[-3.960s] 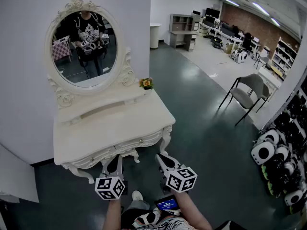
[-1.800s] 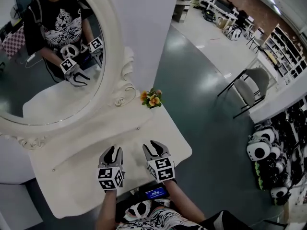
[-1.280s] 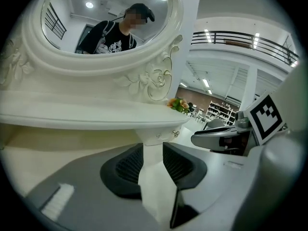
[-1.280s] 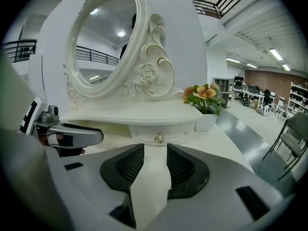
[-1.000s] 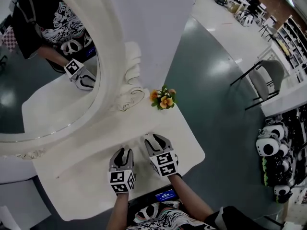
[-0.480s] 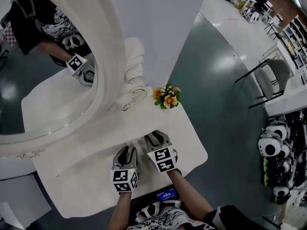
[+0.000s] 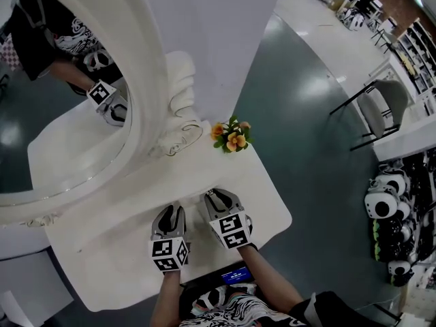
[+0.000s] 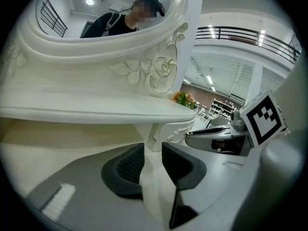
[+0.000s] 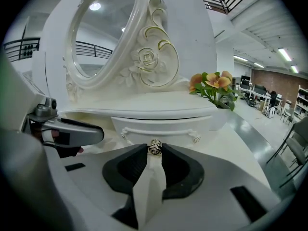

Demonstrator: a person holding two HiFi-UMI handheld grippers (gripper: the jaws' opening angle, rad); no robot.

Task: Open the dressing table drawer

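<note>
**Two jaw tips, one small knob: watch for a slip**

Far left of the flowers (image 9: 214, 85), the oval mirror (image 7: 61, 128) sits in its carved, cream-painted frame and plays no part in this. Nearer, left of the flowers and low over the glossy table top (image 7: 262, 196), your left gripper (image 8: 151, 150) has its jaws a narrow gap apart with nothing between them. Closer again, below and left of the flowers, your right gripper (image 7: 216, 199) has its dark pads pressed on the knob (image 9: 155, 147). It seems pinched only at the very tips. That knob sits at the centre of the drawer (image 9: 163, 123), a shallow white front tucked under the shelf just left of the flowers. As far as you can see, the drawer is not yet drawn out.

The knob is small, round and shiny metal, so a quick tug could pop it out of such a shallow hold. Pull at an angle and the drawer may bind. Swing right and you could brush the flowers.
</note>
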